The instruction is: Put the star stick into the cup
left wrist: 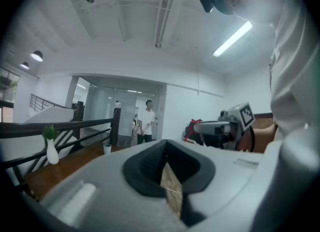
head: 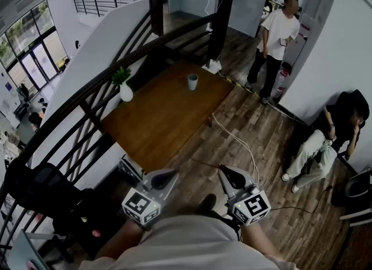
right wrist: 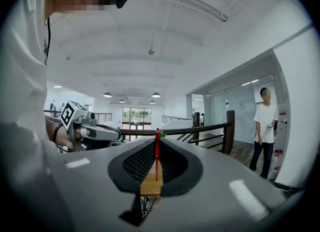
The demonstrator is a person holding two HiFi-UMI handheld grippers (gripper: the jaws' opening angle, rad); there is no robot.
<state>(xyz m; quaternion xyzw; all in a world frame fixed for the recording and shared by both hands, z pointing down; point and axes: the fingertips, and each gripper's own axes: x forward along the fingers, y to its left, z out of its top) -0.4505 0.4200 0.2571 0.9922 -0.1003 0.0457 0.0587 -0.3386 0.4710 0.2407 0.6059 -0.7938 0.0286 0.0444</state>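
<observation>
Bottom of the head view: the person's torso cuts off both forearms, so only the marker cubes and dark jaws show.

Left gripper (head: 164, 177): jaws drawn together to a narrow slit in its own view (left wrist: 168, 165). Only a sliver of wood floor shows through, with nothing between the jaws.

Right gripper (head: 231, 177): jaws narrow, pinching the star stick (right wrist: 156, 157), seen only in the right gripper view.
- The stick is a thin red rod standing upright in the frame, its long axis vertical and crosswise to the jaws' reach.
- Its top end pokes just above the pads.
- Its lower end stops in the gap over a strip of wood.
- A green speck sits beside the top end; I cannot tell whether it belongs to the stick or lies in the background.
- No star shape can be made out.
- From the head view the stick is too thin to find.

Mid frame: a brown table (head: 163, 117) stands well apart from both grippers, beside a dark railing (head: 116, 71).

On the table's far end stands the cup (head: 192, 81), upright, with its inside hidden at this angle.

At the left edge of the table is a white vase (head: 126, 93) holding a green sprig (head: 121, 75).

A pale cable (head: 238, 141) trails across the floor.

Far, upper right: a standing person (head: 276, 39). At the right edge a seated person (head: 325, 141) is partly cut off.
</observation>
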